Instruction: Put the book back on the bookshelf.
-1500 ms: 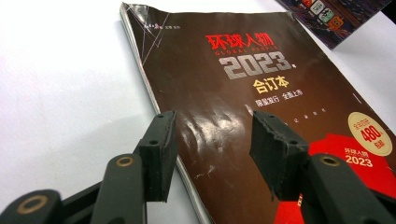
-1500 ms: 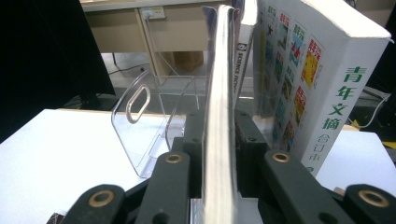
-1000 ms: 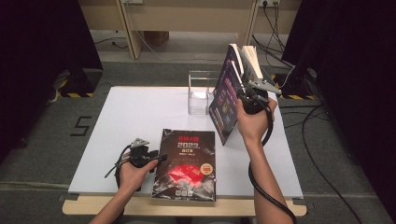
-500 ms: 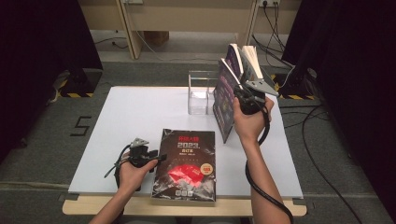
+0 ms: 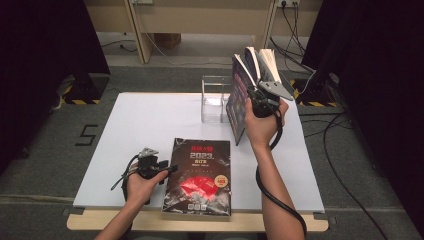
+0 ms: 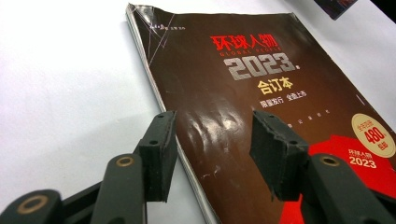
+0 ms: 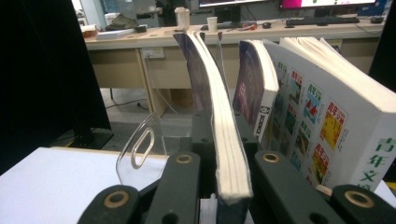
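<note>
From the high view, the right gripper is up at the far right of the white table, its jaws clamped on a purple-covered book held upright on edge. The right gripper view brings what that angle misses: the pads squeeze the book at its page edge, and just to the right stand two more books, one thick with small coloured pictures on its cover, upright and close together. That view also catches a desk with cups in the background.

The clear acrylic holder sits just left of the held book in the high view; its compartments look bare as far as can be told. In the right gripper view its curved transparent wall with a slot rises to the left of the jaws.

Down at the near edge, the left gripper rests beside the dark magazine lying flat. The left gripper view shows the detail: jaws apart, straddling the magazine's left edge, one pad over the table, the other over the cover, nothing pinched. The cover reads 2023.
</note>
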